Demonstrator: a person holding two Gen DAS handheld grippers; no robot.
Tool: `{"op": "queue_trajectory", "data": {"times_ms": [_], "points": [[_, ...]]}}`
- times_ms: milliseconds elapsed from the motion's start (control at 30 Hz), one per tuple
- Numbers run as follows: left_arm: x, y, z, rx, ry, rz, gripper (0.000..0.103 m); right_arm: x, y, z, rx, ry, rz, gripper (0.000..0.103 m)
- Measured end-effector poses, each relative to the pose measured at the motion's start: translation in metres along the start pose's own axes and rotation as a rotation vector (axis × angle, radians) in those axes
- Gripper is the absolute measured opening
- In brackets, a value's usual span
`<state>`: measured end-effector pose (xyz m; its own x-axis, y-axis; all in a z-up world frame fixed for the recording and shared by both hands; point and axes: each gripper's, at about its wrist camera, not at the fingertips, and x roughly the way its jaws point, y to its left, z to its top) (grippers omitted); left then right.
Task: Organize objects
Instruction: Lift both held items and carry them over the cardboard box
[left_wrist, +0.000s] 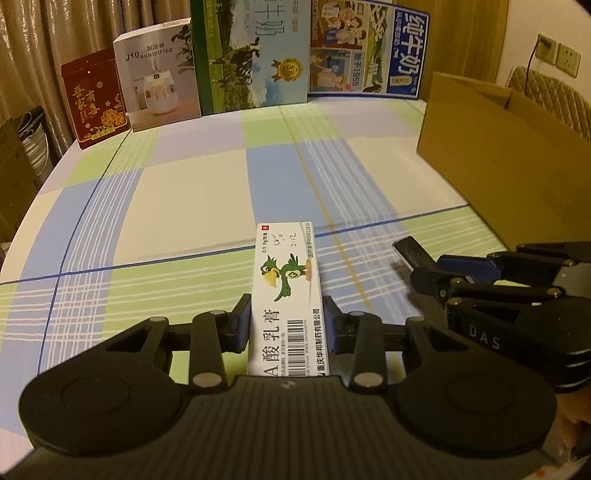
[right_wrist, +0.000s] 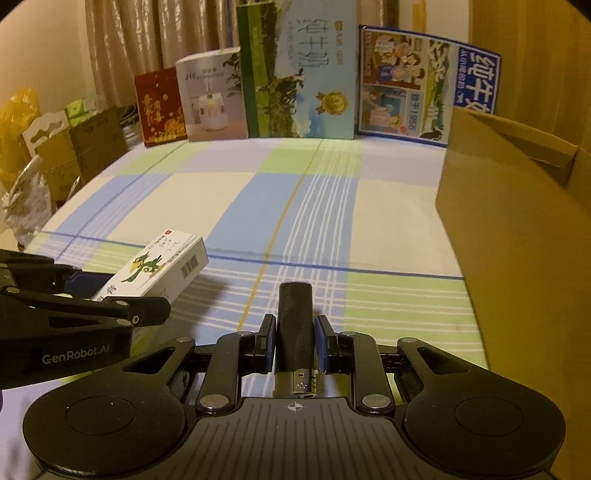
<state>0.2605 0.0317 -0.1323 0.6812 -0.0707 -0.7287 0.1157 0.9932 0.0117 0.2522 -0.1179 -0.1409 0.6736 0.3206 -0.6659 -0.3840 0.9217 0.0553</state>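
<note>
— Ointment box, where do you have it?

— I have it in my left gripper. Both blue pads press on its long sides, so the jaws are closed on it. It is a white carton with a green parrot and a barcode, and it sticks out forward, above the checked tablecloth. In the right wrist view the same box is at the left, tilted, with the far end higher.

— And your right gripper?

— It clamps a black lighter. The dark body points forward between the fingers, and the metal head is at the gripper's base. From the left wrist view I see only its black tip come out from the right gripper.

— What is near?

— A brown cardboard box stands open at the right side of the table. At the far edge a red gift box, a humidifier box and two milk cartons stand in a row before the curtain.
</note>
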Motion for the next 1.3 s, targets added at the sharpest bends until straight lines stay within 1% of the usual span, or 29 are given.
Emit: {"op": "queue_trajectory", "data": {"times_ms": [233, 433, 667, 867, 1133, 1300], "points": [[-0.028, -0.012, 0.002, -0.024, -0.007, -0.019, 0.033, -0.039, -0.002, 0.000, 0.024, -0.018, -0.014, 0.019], [-0.061, -0.028, 0.000, -0.037, -0.019, -0.036, 0.033, -0.079, -0.003, 0.004, 0.048, -0.042, -0.018, 0.019], [-0.105, -0.050, -0.005, -0.064, -0.032, -0.039, 0.033, -0.128, -0.001, 0.005, 0.055, -0.070, -0.007, 0.019], [-0.140, -0.066, -0.009, -0.101, -0.050, -0.042, 0.033, -0.170, -0.005, 0.000, 0.052, -0.084, 0.004, 0.019], [-0.178, -0.086, -0.018, -0.138, -0.071, -0.044, 0.033, -0.216, -0.016, -0.011, 0.063, -0.107, 0.008, 0.019], [-0.194, -0.105, -0.025, -0.143, -0.073, -0.073, 0.033, -0.242, -0.031, -0.019, 0.086, -0.126, -0.014, 0.019]]}}
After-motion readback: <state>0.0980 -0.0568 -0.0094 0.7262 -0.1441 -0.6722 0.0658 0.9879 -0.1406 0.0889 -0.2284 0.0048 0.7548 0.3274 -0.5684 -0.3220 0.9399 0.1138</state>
